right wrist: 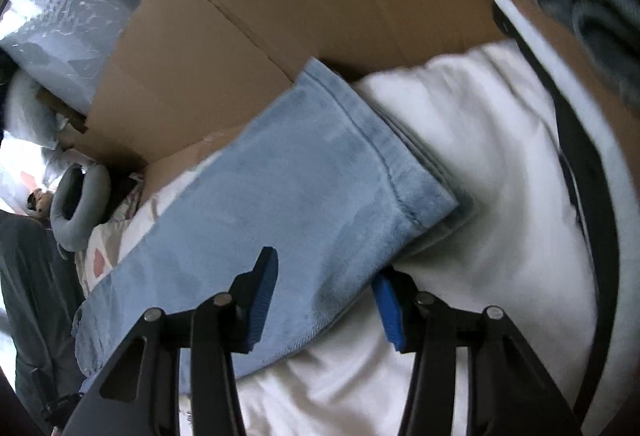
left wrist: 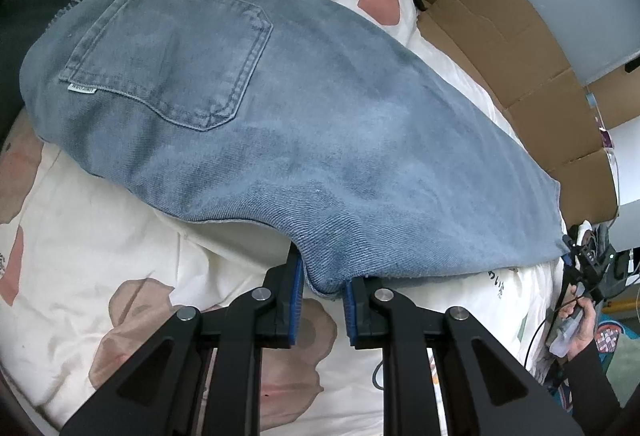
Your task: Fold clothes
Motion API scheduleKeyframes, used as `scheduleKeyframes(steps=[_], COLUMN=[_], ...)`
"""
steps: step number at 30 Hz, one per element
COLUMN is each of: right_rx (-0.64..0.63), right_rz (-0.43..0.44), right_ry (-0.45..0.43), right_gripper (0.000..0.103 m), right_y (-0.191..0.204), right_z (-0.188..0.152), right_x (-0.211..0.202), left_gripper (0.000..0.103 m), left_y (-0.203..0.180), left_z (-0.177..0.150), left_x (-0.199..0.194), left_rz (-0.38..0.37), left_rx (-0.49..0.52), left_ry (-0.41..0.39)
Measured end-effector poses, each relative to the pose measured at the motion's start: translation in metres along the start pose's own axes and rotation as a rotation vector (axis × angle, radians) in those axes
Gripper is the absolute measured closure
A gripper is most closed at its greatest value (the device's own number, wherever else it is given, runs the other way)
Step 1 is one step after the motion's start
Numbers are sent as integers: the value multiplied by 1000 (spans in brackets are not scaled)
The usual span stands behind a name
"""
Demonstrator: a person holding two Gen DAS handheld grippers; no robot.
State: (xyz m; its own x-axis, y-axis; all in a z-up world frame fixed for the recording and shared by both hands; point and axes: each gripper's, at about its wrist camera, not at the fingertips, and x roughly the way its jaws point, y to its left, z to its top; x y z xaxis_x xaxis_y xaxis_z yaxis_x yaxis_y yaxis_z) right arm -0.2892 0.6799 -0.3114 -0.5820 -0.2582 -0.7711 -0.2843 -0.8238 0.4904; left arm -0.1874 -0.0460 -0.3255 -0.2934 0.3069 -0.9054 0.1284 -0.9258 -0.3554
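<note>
Folded blue jeans (left wrist: 248, 108) spread across the white patterned duvet (left wrist: 80, 236) beside flattened cardboard (left wrist: 520, 84), near edge pinched between the left gripper's (left wrist: 322, 296) 2 pads, right gripper (right wrist: 324, 300) parted astride the hem end (pads clear of the cloth).

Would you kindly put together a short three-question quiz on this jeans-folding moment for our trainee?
1. True or false: the left gripper is shut on an edge of the jeans.
2. How do the right gripper's jaws stand? A) open around the jeans leg B) shut on cardboard C) shut on nothing
3. What do the jeans lie on?

Key:
1. True.
2. A; the pads stand apart with denim between them.
3. A white duvet with pinkish patches.
</note>
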Motion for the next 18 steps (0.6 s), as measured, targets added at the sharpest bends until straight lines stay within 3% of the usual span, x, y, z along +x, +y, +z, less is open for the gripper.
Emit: scheduleKeyframes(steps=[4, 10, 18], right_rx=[17, 11, -10], right_rz=[-20, -49, -144], right_ry=[-39, -31, 31], right_gripper=[57, 57, 61], right_y=[-4, -5, -10], right_z=[10, 21, 32], right_x=[-6, 7, 32], left_gripper=[86, 86, 86], left_y=[-1, 0, -3], left_z=[0, -1, -1], left_x=[0, 3, 5], left_rz=[1, 2, 8], left_rx=[2, -1, 4], left_ry=[-1, 1, 2])
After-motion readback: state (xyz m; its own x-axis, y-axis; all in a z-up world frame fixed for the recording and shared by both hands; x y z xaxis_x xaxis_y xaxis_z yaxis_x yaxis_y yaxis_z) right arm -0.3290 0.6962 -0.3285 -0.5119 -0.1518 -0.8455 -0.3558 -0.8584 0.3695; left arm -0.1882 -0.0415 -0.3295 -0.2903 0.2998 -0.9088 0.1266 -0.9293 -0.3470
